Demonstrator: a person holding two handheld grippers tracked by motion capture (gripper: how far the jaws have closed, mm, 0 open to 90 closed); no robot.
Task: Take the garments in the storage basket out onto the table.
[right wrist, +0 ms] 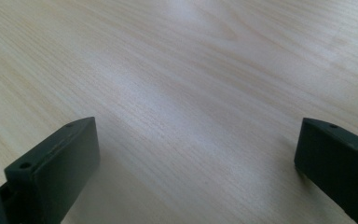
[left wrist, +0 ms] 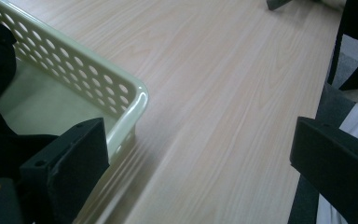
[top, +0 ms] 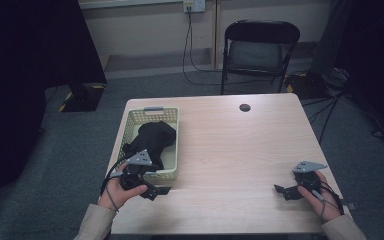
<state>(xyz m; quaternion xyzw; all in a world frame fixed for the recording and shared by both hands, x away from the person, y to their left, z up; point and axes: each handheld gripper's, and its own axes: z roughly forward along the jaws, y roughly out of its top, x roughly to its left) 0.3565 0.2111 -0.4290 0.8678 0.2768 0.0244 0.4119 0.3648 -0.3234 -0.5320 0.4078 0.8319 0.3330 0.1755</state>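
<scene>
From above, the left gripper (top: pixel 147 190) sits at the near corner of a green basket (top: pixel 136 116) holding a dark cloth (top: pixel 152 140), which lies just beyond its fingers; the right gripper (top: pixel 286 190) rests well apart over bare worktop (top: pixel 230 150).

In the left gripper view, the fingers (left wrist: pixel 70 158) are spread, empty, the basket rim between them.

In the right gripper view, the fingers (right wrist: pixel 56 163) are likewise released. Judging by this, lift clear of the rim before reaching for the cloth.
</scene>
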